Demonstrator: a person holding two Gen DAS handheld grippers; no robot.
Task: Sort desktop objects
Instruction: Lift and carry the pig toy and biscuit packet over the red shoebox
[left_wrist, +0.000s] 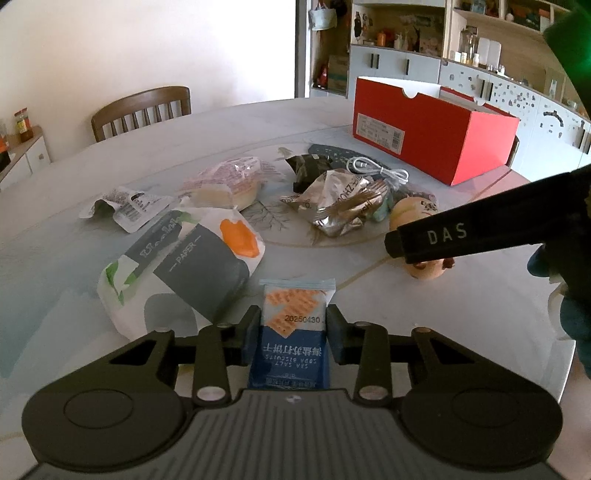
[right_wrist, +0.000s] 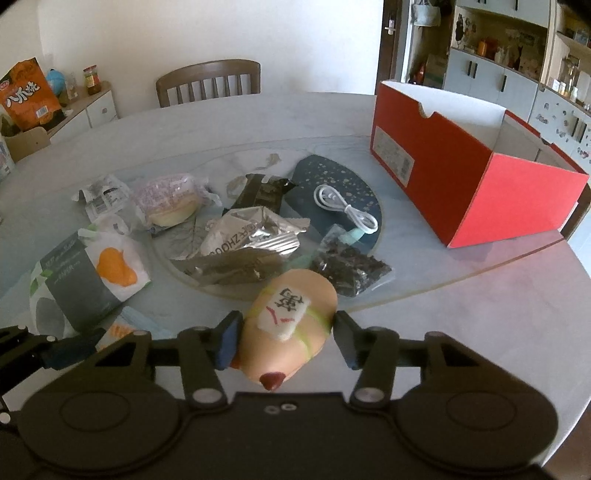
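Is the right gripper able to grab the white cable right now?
Probably not yet. The right gripper already has the peach toy between its fingers, and the white cable lies farther off, beyond the dark crinkly packet.

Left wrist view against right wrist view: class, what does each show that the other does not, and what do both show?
Only the left wrist view shows the left gripper shut on the biscuit packet. Only the right wrist view shows the orange snack bag on the side cabinet and the tile on the peach-coloured toy. Both show the red box, white cable and paper pack.
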